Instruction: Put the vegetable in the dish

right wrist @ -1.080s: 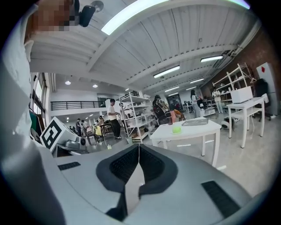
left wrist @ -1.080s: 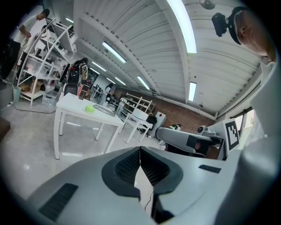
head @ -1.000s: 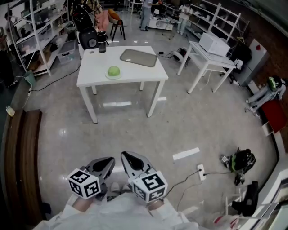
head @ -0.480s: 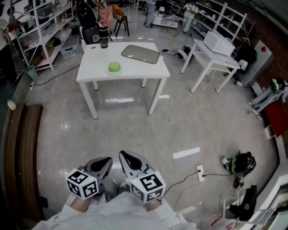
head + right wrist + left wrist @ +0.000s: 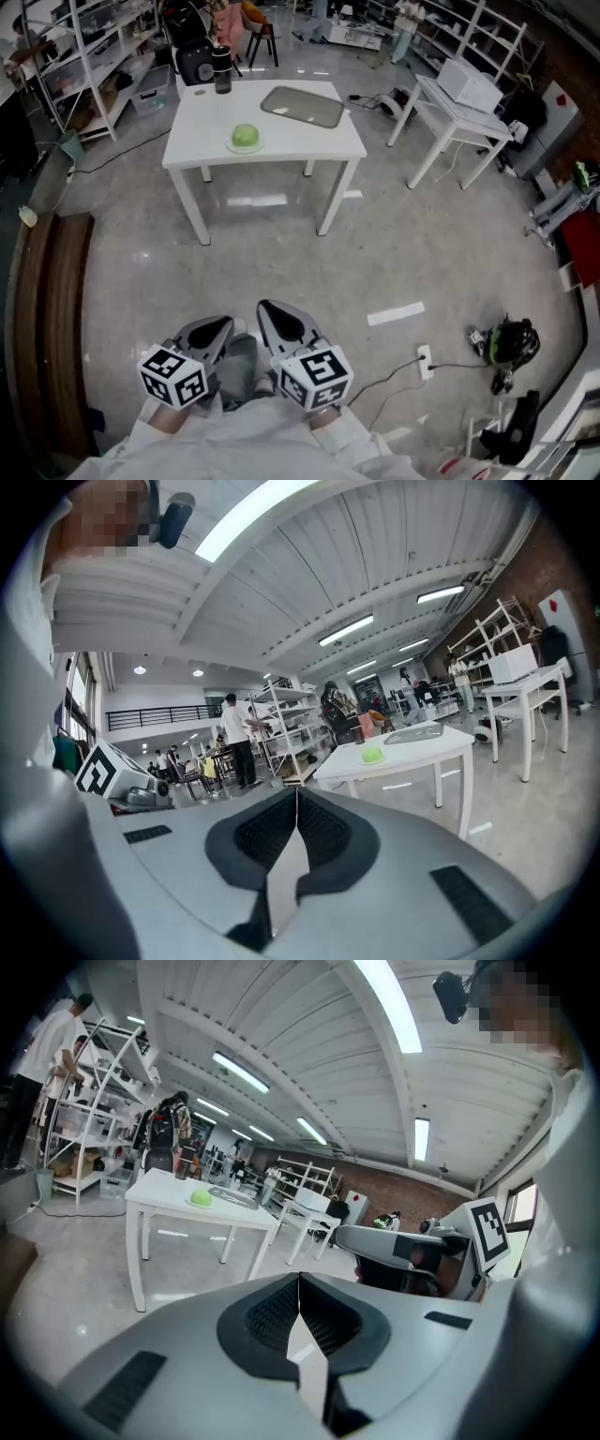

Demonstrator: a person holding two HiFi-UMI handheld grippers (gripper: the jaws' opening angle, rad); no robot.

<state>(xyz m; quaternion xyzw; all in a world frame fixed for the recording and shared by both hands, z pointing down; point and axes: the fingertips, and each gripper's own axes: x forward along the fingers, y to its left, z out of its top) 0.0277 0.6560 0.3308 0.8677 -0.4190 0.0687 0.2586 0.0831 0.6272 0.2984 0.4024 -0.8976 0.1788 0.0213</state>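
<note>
A round green vegetable [image 5: 246, 137] rests on what looks like a small pale plate on the white table [image 5: 309, 145], far ahead of me. A flat grey dish [image 5: 303, 106] lies behind it to the right, with nothing on it. Both grippers hang low near my body, far from the table. My left gripper [image 5: 214, 331] is shut with nothing in it, its pads [image 5: 281, 1314] meeting along a seam. My right gripper [image 5: 279, 322] is likewise shut on nothing, pads [image 5: 319, 832] together. The vegetable [image 5: 201, 1198] [image 5: 372, 755] appears small and distant in both gripper views.
A black cup [image 5: 221, 71] stands at the table's far left corner. A second white table [image 5: 464, 108] with a white box is to the right. Shelving [image 5: 89, 56] lines the left. A wooden bench [image 5: 42, 309] runs along my left. Cables and a socket [image 5: 422, 358] lie on the floor at right.
The table and vegetable have slid slightly lower and to the right in the head view and look a little nearer. Both grippers stay shut, low and close together.
</note>
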